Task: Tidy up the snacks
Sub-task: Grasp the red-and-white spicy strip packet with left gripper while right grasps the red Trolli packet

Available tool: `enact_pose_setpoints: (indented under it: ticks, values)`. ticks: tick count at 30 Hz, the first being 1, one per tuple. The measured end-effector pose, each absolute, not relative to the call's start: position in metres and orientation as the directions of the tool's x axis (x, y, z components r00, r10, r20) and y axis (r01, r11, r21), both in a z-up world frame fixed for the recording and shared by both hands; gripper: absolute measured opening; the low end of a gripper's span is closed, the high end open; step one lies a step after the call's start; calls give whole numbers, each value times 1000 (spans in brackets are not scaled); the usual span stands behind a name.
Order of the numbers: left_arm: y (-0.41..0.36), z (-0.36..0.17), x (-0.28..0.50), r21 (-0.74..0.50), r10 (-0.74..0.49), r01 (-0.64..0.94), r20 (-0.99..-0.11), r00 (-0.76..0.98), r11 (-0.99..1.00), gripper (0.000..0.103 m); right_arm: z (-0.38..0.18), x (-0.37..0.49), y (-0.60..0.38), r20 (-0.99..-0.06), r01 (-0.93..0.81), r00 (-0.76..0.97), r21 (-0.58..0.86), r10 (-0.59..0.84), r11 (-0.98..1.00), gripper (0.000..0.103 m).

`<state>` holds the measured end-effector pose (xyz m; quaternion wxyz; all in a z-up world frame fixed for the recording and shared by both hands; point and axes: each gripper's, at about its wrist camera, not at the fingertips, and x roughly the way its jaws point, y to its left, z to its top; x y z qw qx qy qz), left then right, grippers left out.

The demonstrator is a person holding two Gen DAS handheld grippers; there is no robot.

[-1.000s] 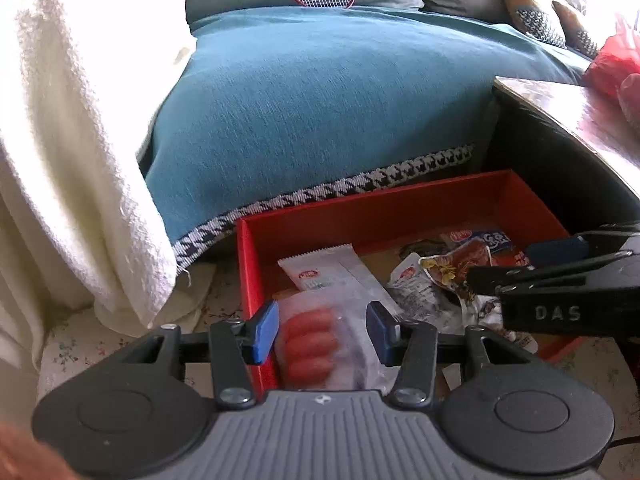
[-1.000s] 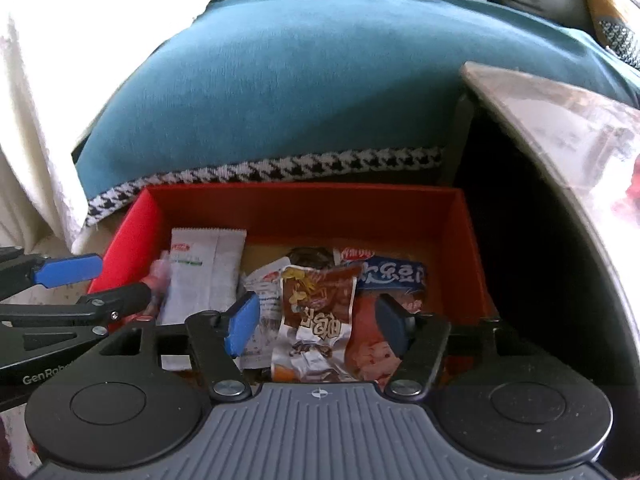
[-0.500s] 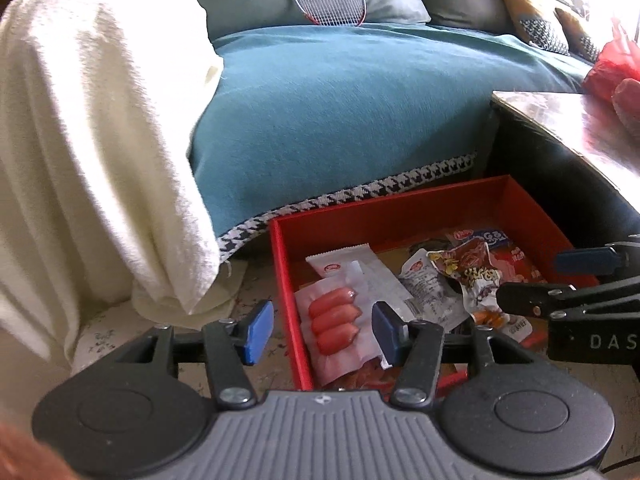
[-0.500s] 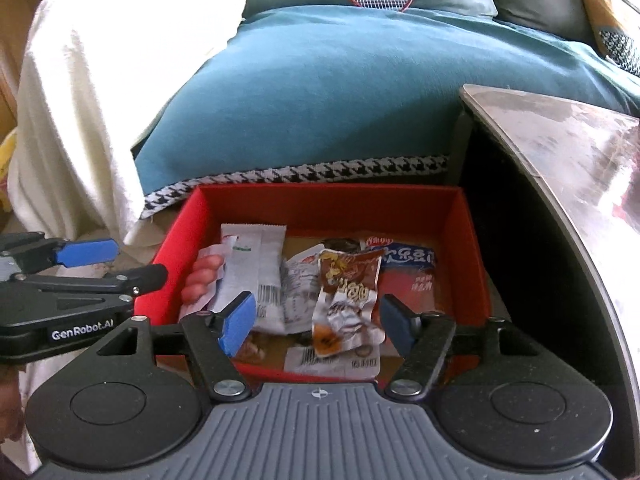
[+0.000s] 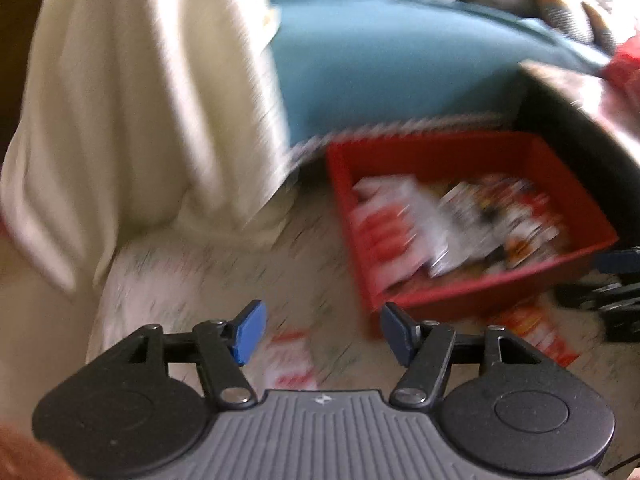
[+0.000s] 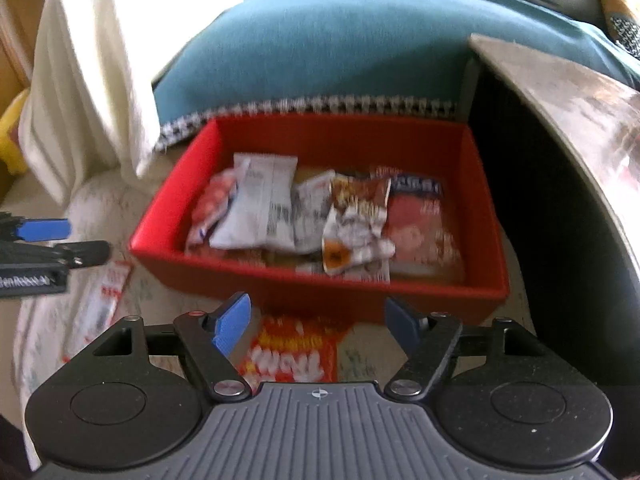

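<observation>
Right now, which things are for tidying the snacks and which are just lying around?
For the job:
red box
snack packs in it
orange pack on the floor
white pack on the floor
left gripper and right gripper, both open

Just lying about:
white blanket
teal sofa cover
side table

Sofa corner, by the low table

A teal throw (image 6: pixel 340 40) with houndstooth trim covers the sofa; a cream blanket (image 6: pixel 92 72) hangs beside it, and a dark table (image 6: pixel 560 92) stands right.
</observation>
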<state>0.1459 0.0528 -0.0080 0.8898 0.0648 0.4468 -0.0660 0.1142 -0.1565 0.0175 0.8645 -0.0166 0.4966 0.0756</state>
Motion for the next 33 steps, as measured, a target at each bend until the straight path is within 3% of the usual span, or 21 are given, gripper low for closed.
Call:
enact_pose_setpoints:
  ticks: [11, 13, 14, 18, 25, 29, 31, 33]
  values:
    - [81, -73, 148, 46, 36, 12, -906, 422, 999, 59, -3, 116, -161, -900, -147, 411, 89, 142, 985, 84]
    - [76, -80, 148, 78, 71, -4, -896, 438, 997, 68, -8, 116, -164, -907, -133, 394, 101, 146, 986, 84]
    - [74, -79, 147, 79, 70, 0, -890, 450, 997, 67, -10, 115, -165, -909, -127, 392, 102, 144, 987, 84]
    - [71, -77, 144, 38, 24, 22, -892, 451, 999, 41, -14, 120, -170, -909, -112, 396, 96, 133, 989, 89]
    - [55, -75, 129, 25, -32, 122, -896, 443, 992, 38, -46, 138, -160, -932, -72, 327, 144, 159, 987, 87]
    - [53, -74, 128, 5, -56, 141, -903, 427, 990, 38, -54, 142, -136, -942, -131, 306, 104, 140, 986, 96]
    - [51, -74, 126, 9, -59, 156, -904, 424, 988, 38, -57, 137, -124, -945, -170, 320, 20, 74, 985, 91]
    - [51, -74, 124, 3, -68, 164, -904, 423, 986, 38, -53, 130, -126, -943, -187, 327, -3, 60, 982, 75]
